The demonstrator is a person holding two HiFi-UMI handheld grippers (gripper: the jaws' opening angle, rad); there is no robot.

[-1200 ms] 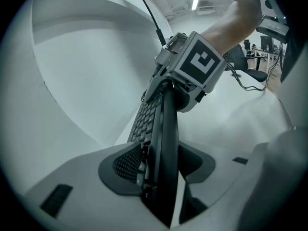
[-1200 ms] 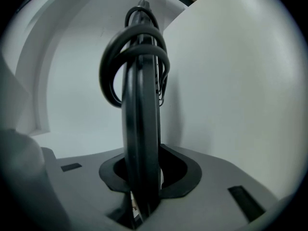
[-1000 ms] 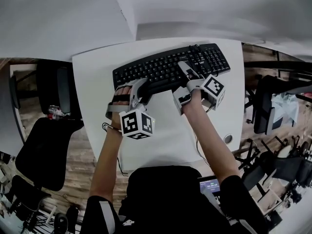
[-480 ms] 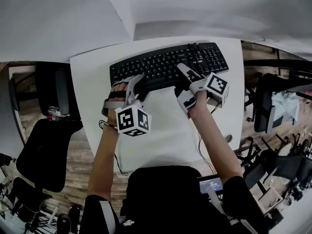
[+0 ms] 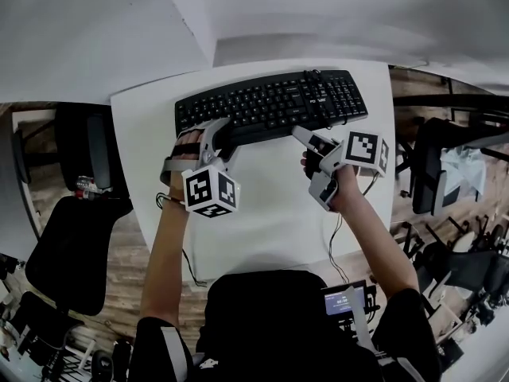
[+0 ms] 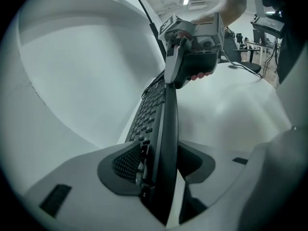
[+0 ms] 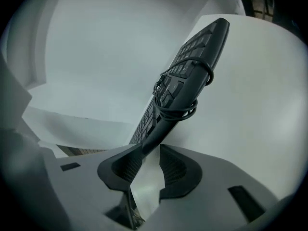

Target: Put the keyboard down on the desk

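A black keyboard (image 5: 270, 102) lies flat across the far part of the white desk (image 5: 262, 205). My left gripper (image 5: 221, 138) is shut on its near left edge. In the left gripper view the keyboard (image 6: 159, 129) runs edge-on between the pads of that gripper (image 6: 163, 165). My right gripper (image 5: 305, 153) is just off the keyboard's near right edge, rolled to one side, and it also shows in the left gripper view (image 6: 192, 52). In the right gripper view the jaws of the right gripper (image 7: 150, 170) stand open, with the keyboard (image 7: 192, 71) beyond their tips. A coiled cable (image 7: 185, 100) wraps round it.
White wall panels rise right behind the desk's far edge. A black office chair (image 5: 79, 237) stands left of the desk, more chairs (image 5: 445, 173) to the right. A thin cable (image 5: 334, 237) hangs near the desk's right front edge.
My right gripper has come off the keyboard's near edge, drawn back to the right and rolled over. The left gripper has stayed clamped on the keyboard.
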